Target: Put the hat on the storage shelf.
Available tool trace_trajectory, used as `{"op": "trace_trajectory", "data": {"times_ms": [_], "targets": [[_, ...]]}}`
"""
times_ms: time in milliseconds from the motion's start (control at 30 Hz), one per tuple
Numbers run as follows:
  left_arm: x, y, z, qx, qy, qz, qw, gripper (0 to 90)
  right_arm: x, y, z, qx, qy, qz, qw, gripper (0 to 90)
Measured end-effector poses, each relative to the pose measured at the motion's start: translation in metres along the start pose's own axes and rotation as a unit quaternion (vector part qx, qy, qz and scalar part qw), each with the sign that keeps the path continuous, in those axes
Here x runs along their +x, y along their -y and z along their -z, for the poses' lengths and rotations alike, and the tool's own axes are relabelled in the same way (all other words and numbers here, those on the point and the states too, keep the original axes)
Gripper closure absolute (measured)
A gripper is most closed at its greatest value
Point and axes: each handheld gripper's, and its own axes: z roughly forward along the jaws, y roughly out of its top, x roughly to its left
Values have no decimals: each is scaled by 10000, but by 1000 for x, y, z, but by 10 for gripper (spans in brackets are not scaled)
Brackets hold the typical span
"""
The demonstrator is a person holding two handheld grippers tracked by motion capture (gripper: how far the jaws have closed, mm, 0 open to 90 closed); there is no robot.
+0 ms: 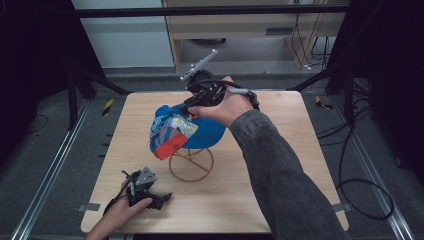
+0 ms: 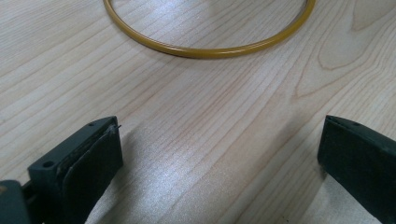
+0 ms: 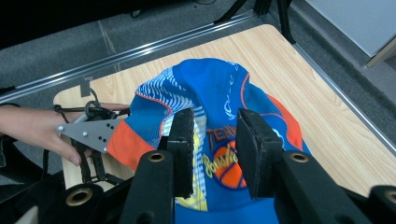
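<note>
Left gripper (image 1: 159, 199) sits idle on the near left of the table (image 1: 280, 200), jaws wide apart, nothing between them, pointing at the base ring of the wire stand (image 2: 205, 50). Cap (image 1: 187, 131) is mid-table, draped over that stand, brim (image 1: 169, 145) hanging down toward the near left, crown on top. Right gripper (image 3: 212, 149) is just above the crown from the far side, jaws part open, a narrow gap with no fabric pinched; not gripping. Handling guess: cap is light, soft cloth panels that will fold and bunch under the pads; brim looks stiffer and flat, best place to pinch for control. A crown grab would likely take only a fold of cloth, so the cap may swing or drag the light stand along. Lift straight up off the wire.
</note>
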Motion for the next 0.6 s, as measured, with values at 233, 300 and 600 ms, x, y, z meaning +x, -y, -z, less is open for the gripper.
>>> {"op": "trace_trajectory", "data": {"times_ms": [233,300,600], "targets": [[0,0,0,2,3,-5,10000,0,-6,13,13,-119,91,-156,9998,649],[0,0,0,2,2,-5,10000,0,-8,17,16,-153,124,-180,9996,633],[0,0,0,3,2,-6,10000,0,-11,33,30,-304,366,-359,9982,452]]}}
